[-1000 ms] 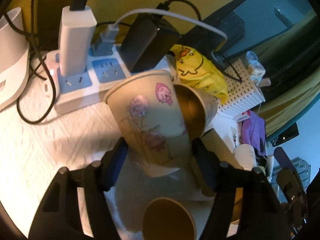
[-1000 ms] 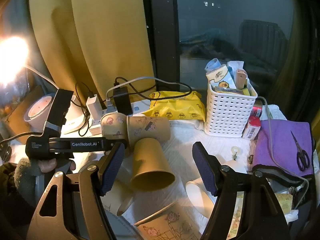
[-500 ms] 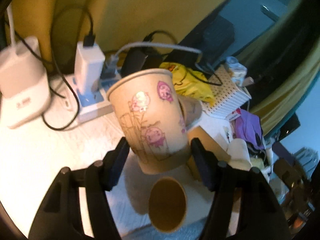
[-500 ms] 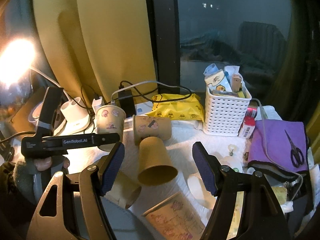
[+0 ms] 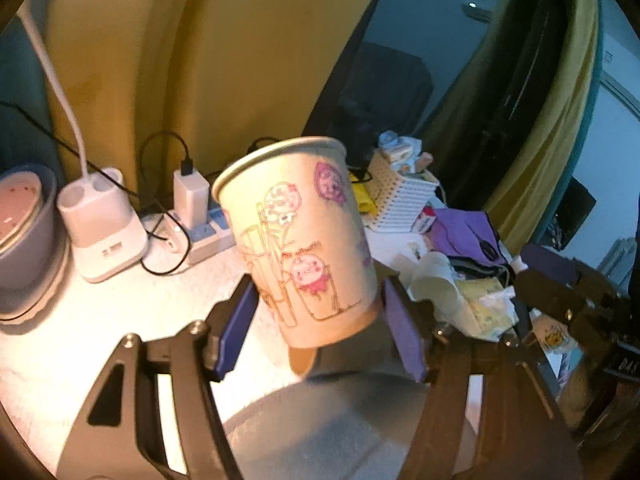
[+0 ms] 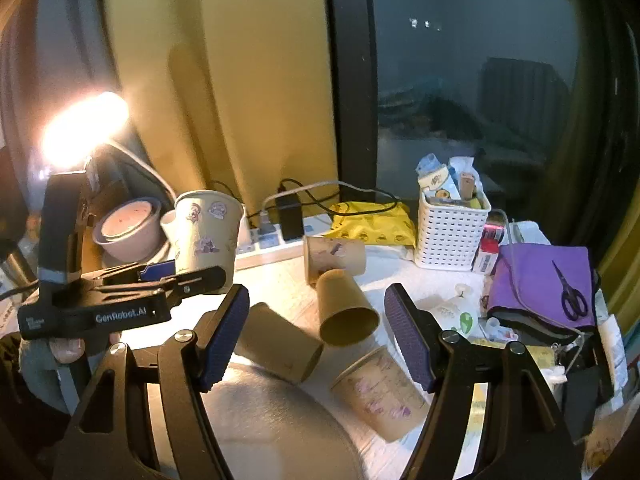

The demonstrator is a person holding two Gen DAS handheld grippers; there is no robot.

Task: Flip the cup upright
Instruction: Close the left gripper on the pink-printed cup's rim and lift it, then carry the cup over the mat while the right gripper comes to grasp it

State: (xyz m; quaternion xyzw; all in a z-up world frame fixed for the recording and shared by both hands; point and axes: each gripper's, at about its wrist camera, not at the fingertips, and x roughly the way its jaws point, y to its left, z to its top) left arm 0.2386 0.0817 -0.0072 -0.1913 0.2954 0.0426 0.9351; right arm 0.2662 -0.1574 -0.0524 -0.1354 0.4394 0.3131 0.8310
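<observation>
My left gripper point(image 5: 320, 320) is shut on a cartoon-printed paper cup point(image 5: 298, 236), held upright with its mouth up, above the white table. The same cup point(image 6: 206, 236) shows at the left of the right wrist view, clamped by the left gripper point(image 6: 176, 280). My right gripper point(image 6: 316, 336) is open and empty, above several paper cups lying on their sides: a plain one point(image 6: 346, 308), a printed one point(image 6: 334, 254) behind it, another plain one point(image 6: 276, 342) and a printed one point(image 6: 380, 394) at the front.
A power strip point(image 5: 204, 232) with chargers and a white lamp base point(image 5: 104, 232) stand at the back. Bowls point(image 6: 128, 232) sit at the left. A white basket point(image 6: 452, 232), yellow packet point(image 6: 372, 224), purple cloth point(image 6: 540, 284) and scissors point(image 6: 572, 296) lie at the right.
My left gripper has lifted the printed cup off the table and drawn it back and left, away from the lying cups. The right gripper stays open and has shifted slightly.
</observation>
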